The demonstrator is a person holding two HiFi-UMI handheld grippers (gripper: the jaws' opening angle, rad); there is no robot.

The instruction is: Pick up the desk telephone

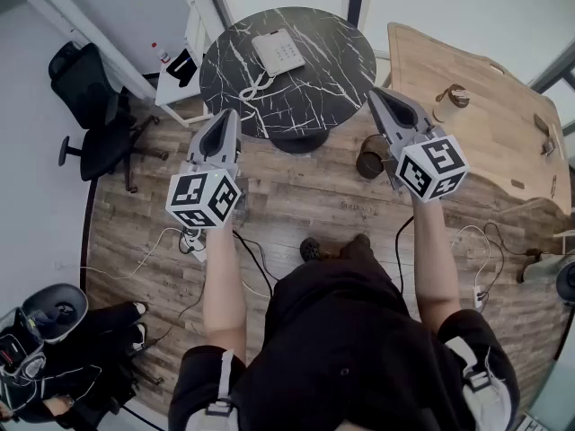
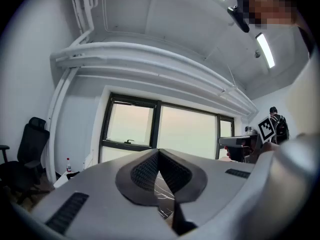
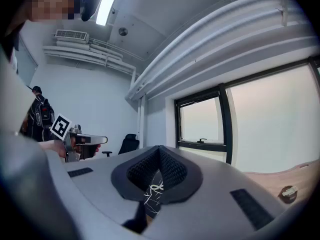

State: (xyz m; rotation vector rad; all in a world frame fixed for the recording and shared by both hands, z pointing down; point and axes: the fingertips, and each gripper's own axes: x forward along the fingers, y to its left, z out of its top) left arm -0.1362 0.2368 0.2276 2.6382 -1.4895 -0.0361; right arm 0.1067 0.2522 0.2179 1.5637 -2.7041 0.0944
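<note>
Office chair (image 1: 90, 115): black, on the plank floor at far left, well apart from the round counter.

Left claw (image 1: 224, 117): held level just short of the round counter's near-left rim. Jaws pressed together tip to tip, nothing between them. Same in the left gripper view (image 2: 159, 152), with a sliver of veined marble showing below the tips.

Desk telephone (image 1: 279, 52): pale grey-white and rectangular, lying flat at a slant on the far-left part of the round counter. Handset seated on the body, key rows faintly visible. Apart from both claws.

Cord (image 1: 254, 86): pale and coiled, trailing from the telephone toward the near-left rim.

Round counter (image 1: 332, 74): black marble top with white veins, on a single dark foot, far centre.

Right claw (image 1: 375, 95): held level at the right rim of the round counter, jaws closed tight and empty. In the right gripper view (image 3: 159, 149), tips meeting, with a loop of the cord glimpsed beneath them.

Wooden counter (image 1: 490, 142): light, irregular outline, far right.

Container (image 1: 449, 103): small and tan, near the wooden counter's left edge.
</note>
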